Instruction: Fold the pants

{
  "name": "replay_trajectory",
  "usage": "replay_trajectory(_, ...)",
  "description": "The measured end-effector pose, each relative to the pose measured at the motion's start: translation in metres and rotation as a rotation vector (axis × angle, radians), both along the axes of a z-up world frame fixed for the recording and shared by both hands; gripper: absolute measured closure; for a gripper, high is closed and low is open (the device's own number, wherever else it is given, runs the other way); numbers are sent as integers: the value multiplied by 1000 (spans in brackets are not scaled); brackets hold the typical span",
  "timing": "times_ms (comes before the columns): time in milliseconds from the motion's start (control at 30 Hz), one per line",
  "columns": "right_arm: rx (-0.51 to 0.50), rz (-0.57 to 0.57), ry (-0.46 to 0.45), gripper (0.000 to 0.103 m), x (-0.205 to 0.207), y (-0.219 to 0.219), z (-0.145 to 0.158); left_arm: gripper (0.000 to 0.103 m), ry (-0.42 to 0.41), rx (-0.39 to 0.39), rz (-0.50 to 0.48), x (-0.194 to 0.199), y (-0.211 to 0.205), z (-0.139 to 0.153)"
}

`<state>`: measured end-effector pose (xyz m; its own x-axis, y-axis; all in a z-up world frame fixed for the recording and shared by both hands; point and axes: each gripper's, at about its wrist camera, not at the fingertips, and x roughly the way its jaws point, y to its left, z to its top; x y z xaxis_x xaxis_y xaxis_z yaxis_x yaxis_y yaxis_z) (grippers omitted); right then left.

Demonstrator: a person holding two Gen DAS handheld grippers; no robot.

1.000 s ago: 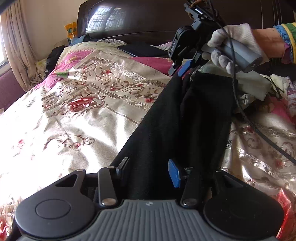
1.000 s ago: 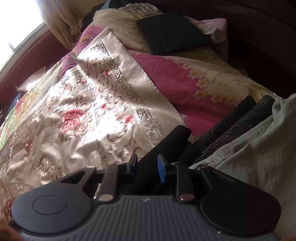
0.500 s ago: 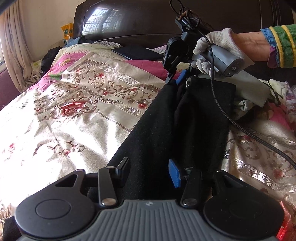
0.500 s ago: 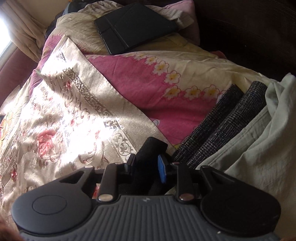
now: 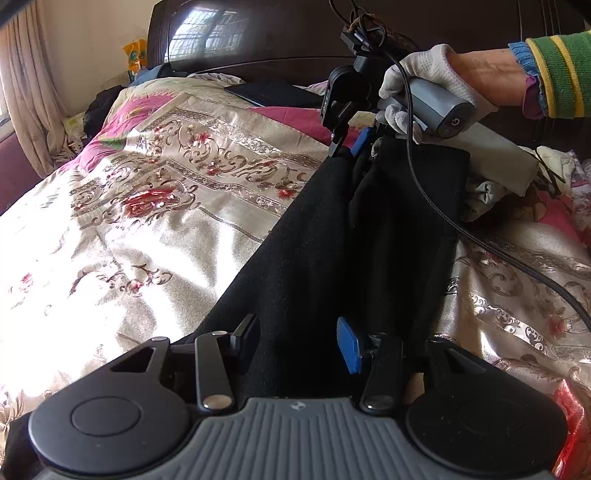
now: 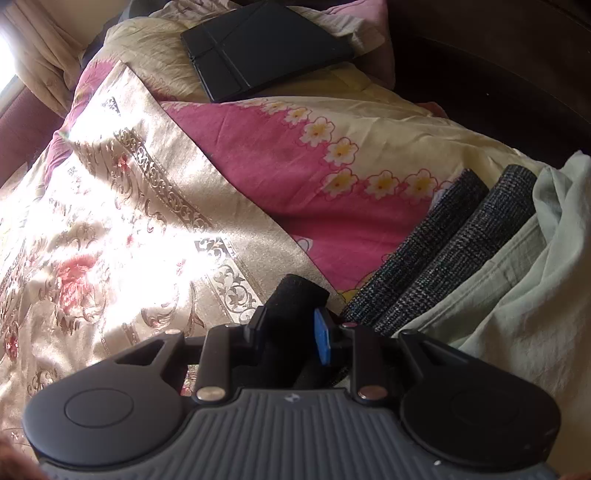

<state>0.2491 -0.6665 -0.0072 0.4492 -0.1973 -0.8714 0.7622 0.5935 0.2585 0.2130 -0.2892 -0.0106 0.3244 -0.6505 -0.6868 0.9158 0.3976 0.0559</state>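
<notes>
A bed covered by a shiny cream and pink floral quilt fills both views, with a dark wooden headboard across the top and a curtain at the upper left of the left wrist view. The black pants lie stretched in a long band from the bottom centre of that view up to the upper centre.

At the bottom, the left gripper has the near end of the pants bunched between its fingers, which pinch a thick wad of the cloth. At the upper centre, the right gripper, held by a hand in a white glove, pinches the far end; in the right wrist view its fingers stand narrow around a black fold.

In that view, folded dark checked cloth and pale green garments lie to the right, and a flat black case rests at the top. A black cable trails across the pants to the right edge.
</notes>
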Motion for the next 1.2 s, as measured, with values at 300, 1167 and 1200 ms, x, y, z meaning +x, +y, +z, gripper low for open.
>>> replay_trajectory(300,116,12,-185,98,-15,-3,26,43,-56,-16,20,3,3,17)
replay_trajectory(1167,126,-132,-148,94,-155,11,33,32,-164,176,-35,-64,33,-4)
replay_trajectory(1200,97,-110,-144,89,-152,13,38,32,-173,184,-39,-68,33,-7)
